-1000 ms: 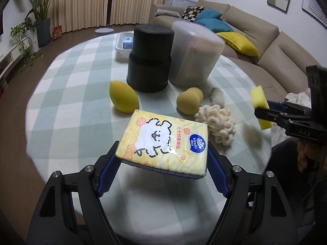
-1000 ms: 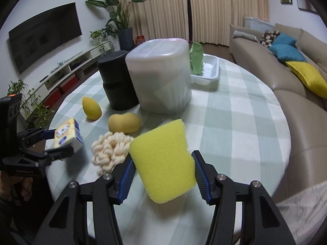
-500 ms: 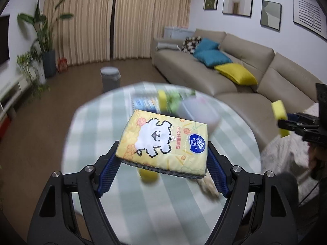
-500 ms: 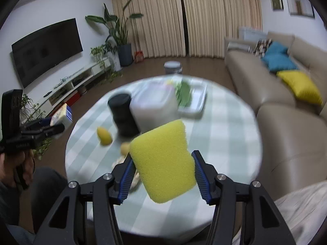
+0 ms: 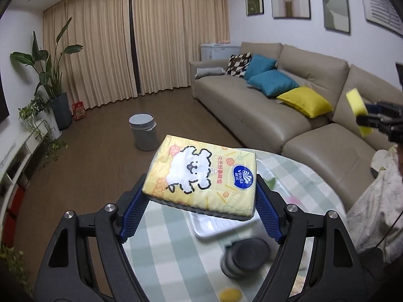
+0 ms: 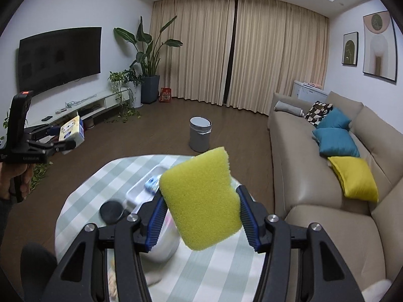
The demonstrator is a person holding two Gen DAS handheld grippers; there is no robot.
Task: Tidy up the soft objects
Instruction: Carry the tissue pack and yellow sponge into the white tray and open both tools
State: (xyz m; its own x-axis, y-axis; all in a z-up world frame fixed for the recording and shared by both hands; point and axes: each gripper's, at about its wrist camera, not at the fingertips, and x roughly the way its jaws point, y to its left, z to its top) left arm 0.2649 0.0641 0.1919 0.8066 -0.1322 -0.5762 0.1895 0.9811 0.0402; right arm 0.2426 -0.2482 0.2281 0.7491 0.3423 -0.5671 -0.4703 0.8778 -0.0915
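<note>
Yellow: one sponge (image 6: 201,202), one tissue pack (image 5: 201,178).

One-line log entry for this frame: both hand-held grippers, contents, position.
left hand-held gripper: shut on tissue pack | right hand-held gripper: shut on yellow sponge | both raised above table | nothing placed yet

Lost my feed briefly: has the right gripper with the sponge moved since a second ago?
Yes. The right gripper has risen: the table, close beneath the yellow sponge before, now sits far below.
</note>
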